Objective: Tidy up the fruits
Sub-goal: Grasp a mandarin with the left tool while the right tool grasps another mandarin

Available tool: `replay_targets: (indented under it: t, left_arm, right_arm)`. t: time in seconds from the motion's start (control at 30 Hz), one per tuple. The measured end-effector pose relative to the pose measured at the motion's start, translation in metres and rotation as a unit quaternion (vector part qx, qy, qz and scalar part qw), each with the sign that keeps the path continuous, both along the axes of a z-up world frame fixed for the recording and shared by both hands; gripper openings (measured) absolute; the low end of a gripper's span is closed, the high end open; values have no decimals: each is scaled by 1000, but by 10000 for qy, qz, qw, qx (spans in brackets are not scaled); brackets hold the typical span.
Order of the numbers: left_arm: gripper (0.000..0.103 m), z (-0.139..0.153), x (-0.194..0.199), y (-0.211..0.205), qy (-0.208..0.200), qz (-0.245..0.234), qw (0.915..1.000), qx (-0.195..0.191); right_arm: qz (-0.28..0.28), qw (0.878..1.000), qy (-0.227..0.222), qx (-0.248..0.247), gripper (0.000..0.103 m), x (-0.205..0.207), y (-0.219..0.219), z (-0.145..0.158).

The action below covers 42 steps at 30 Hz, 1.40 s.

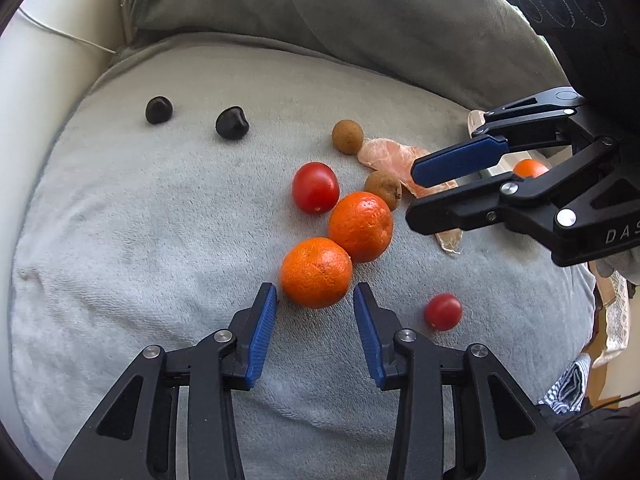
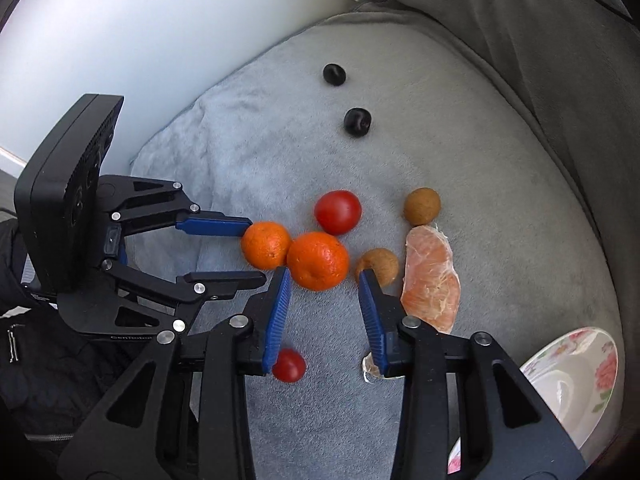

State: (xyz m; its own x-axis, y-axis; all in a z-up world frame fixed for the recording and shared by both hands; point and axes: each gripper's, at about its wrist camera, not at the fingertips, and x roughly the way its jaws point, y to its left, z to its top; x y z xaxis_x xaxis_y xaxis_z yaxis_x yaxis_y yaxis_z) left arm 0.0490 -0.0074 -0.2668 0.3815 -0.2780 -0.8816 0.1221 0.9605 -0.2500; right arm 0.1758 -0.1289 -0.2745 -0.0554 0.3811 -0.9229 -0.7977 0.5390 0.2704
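A grey cushion [image 1: 160, 240] fills most of both views, with a darker grey pillow [image 1: 320, 12] behind it and a flowered bowl [image 2: 576, 364] at its edge, to the right of the right gripper's jaws. The left gripper [image 1: 315, 304] points down at the cushion with its jaws partly apart; the near orange [image 1: 316, 272] sits just ahead of the tips and between their lines, and from the right wrist view the far blue pad appears to touch its side while the other finger passes just below it, so I cannot tell whether it is pinched. The right gripper [image 2: 324, 276] likewise has its jaws partly apart, with nothing between the pads; the second orange [image 2: 318, 260] lies just beyond its tips, touching the first. A peeled orange half [image 2: 432, 280] lies to the right of the right jaws, with a large tomato [image 2: 338, 212] farther out beyond the oranges. Two brown round fruits [image 2: 422, 206] sit near the peeled half, one just past the right fingertip. A small tomato [image 2: 289, 365] lies under the right gripper's left finger. Two dark round fruits [image 2: 358, 121] rest well beyond both jaws.
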Motion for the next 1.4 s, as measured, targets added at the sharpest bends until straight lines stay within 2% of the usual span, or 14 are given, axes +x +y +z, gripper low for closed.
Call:
replay_targets:
  t: [0.7, 1.13, 1.4]
  left_arm:
    - [35, -11, 7, -1, -85, -90, 9999, -106]
    - [33, -13, 1, 1, -175, -155, 9997, -116]
    - [32, -15, -4, 1, -250, -137, 9995, -100]
  right_arm:
    - [187, 9985, 522, 1, 37, 21, 20, -23]
    - [200, 9979, 621, -49, 38, 24, 22, -24]
    - [347, 9986, 382, -81, 35, 18, 28, -25]
